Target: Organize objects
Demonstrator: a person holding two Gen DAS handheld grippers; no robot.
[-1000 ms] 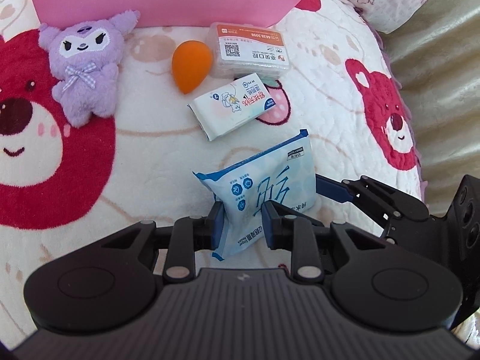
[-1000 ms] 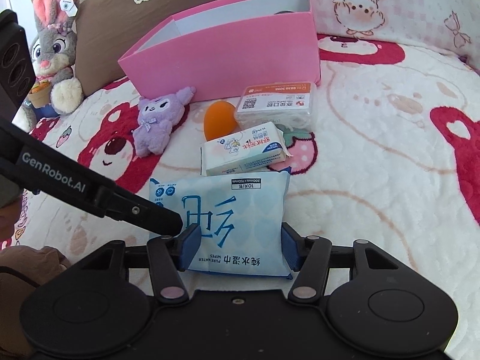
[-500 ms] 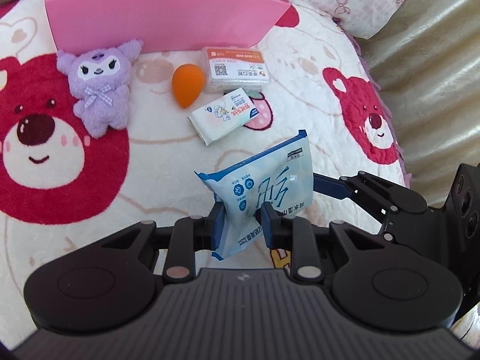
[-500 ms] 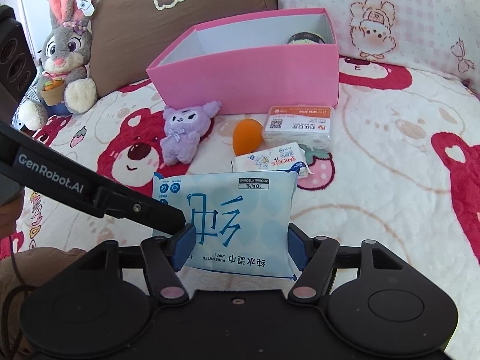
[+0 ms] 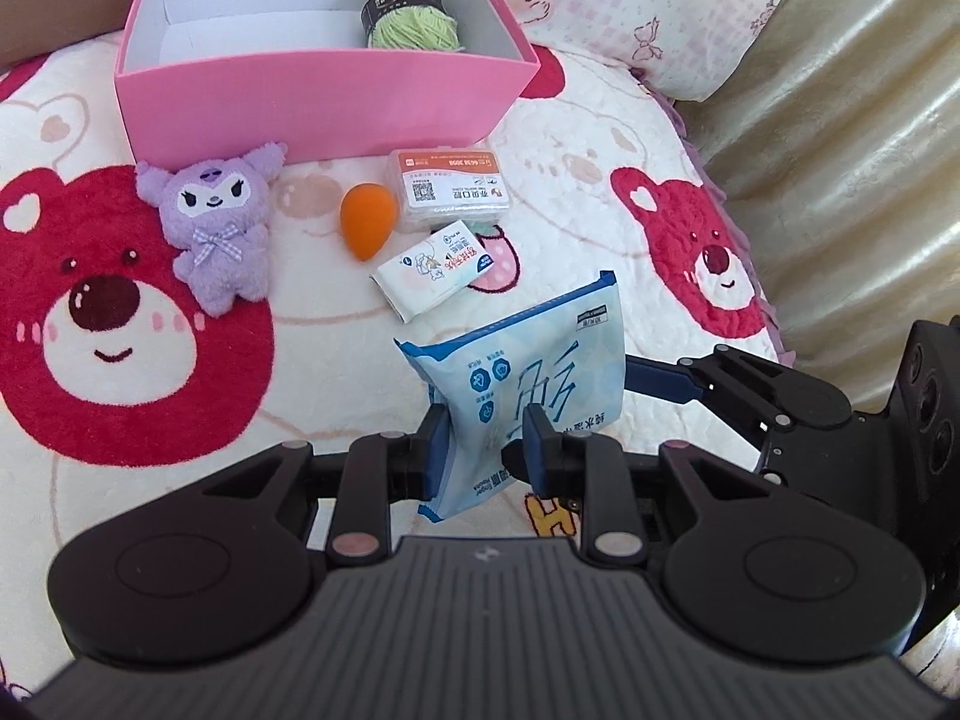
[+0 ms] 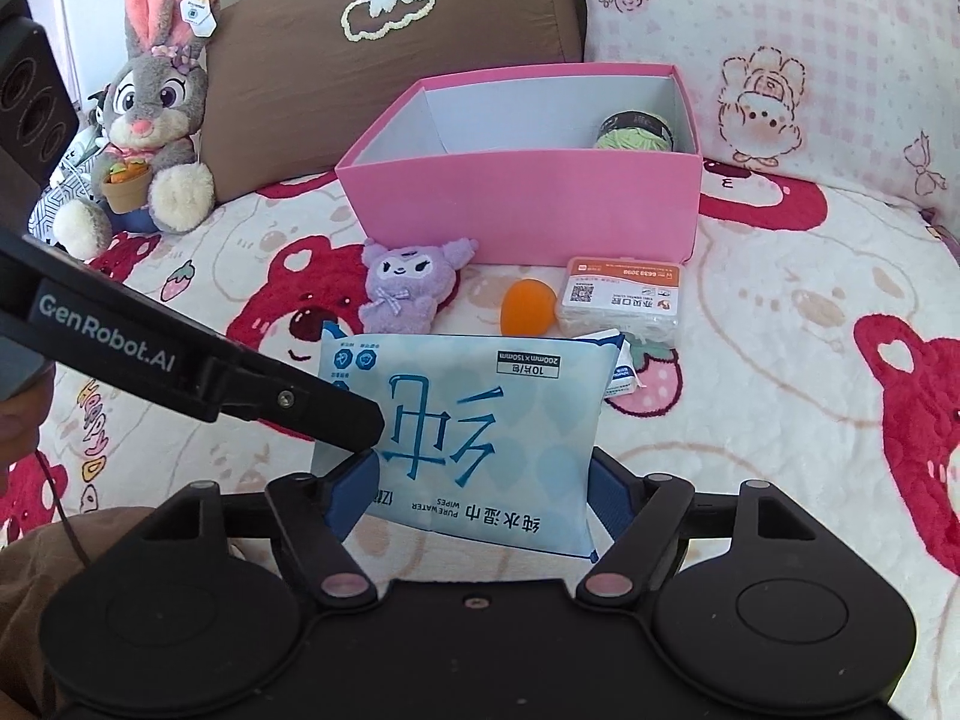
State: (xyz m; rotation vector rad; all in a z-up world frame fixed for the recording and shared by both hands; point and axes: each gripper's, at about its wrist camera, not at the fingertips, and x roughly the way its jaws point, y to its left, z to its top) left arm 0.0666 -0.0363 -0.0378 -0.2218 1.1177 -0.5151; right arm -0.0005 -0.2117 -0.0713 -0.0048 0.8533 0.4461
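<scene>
right view only: bunny plush (image 6: pixel 153 120), brown pillow (image 6: pixel 384 42) at bed head | left view only: bed's right edge | left gripper (image 5: pixel 486 450) pinching wipes pack (image 5: pixel 528 384) above bed (image 5: pixel 150 480), tilted down | right gripper (image 6: pixel 474 495) jaws opening, pack between them | pink box (image 5: pixel 312 96) holds yarn (image 5: pixel 414 18)

Both wrist views downward, sharing pink box (image 5: pixel 312 96)

The left gripper (image 5: pixel 483 444) pinches a blue wipes pack (image 5: pixel 528 378) held above the bed; beyond it lie a tissue packet (image 5: pixel 435 270), an orange sponge (image 5: pixel 367 222) and a purple plush (image 5: pixel 216 234), all before the pink box (image 5: pixel 312 96).
</scene>
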